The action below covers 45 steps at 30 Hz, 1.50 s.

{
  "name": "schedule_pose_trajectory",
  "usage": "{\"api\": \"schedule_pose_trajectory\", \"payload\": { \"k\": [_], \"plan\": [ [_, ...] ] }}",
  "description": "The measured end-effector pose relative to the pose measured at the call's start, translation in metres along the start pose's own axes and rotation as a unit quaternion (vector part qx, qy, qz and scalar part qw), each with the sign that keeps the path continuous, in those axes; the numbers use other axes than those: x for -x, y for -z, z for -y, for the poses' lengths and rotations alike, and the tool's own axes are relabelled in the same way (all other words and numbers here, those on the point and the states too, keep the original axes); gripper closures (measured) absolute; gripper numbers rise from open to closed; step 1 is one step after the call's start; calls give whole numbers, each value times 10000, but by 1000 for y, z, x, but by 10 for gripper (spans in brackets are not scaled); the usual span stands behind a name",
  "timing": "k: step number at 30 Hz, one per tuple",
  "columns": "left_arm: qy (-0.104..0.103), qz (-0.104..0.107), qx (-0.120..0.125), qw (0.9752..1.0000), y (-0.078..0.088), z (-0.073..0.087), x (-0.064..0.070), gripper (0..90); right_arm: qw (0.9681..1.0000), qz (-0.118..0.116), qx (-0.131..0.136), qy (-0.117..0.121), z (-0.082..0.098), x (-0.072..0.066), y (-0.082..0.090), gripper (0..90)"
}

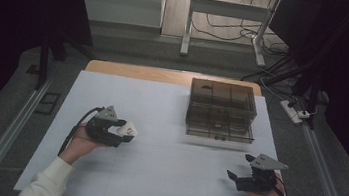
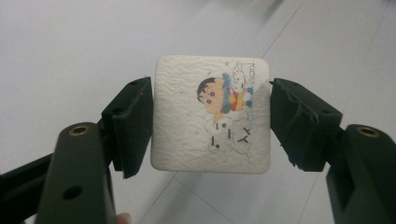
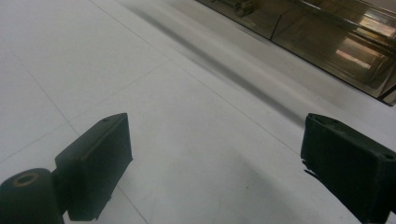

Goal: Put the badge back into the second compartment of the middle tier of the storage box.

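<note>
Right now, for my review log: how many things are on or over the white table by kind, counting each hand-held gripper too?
Hand-held gripper: 2, the left hand-held gripper and the right hand-held gripper
White square packet with a cartoon print: 1, clamped in the left one
Smoky clear drawer box: 1, on the table
Total: 4

A white square pad (image 2: pixel 211 114) printed with a cartoon child in red, yellow and blue sits between black gripper jaws; at two o'clock on the white table (image 1: pixel 153 176), a smoky-brown clear drawer box (image 1: pixel 221 111).
</note>
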State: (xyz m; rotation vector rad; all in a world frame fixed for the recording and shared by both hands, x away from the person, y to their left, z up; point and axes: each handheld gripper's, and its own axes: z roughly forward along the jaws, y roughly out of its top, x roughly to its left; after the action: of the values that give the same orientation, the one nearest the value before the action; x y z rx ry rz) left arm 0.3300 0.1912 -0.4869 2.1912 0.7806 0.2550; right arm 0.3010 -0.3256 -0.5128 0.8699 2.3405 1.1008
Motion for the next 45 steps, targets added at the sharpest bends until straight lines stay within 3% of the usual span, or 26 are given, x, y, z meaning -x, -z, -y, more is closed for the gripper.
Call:
{"api": "schedule_pose_trajectory", "payload": {
  "k": [16, 45],
  "plan": [
    [-36, 40, 110, 9999, -5, -10, 5, 327, 10000, -4, 44, 3, 0, 0, -1, 85],
    [-292, 182, 210, 9992, -35, -51, 26, 326, 9999, 7, 104, 51, -2, -1, 2, 86]
  ]
}}
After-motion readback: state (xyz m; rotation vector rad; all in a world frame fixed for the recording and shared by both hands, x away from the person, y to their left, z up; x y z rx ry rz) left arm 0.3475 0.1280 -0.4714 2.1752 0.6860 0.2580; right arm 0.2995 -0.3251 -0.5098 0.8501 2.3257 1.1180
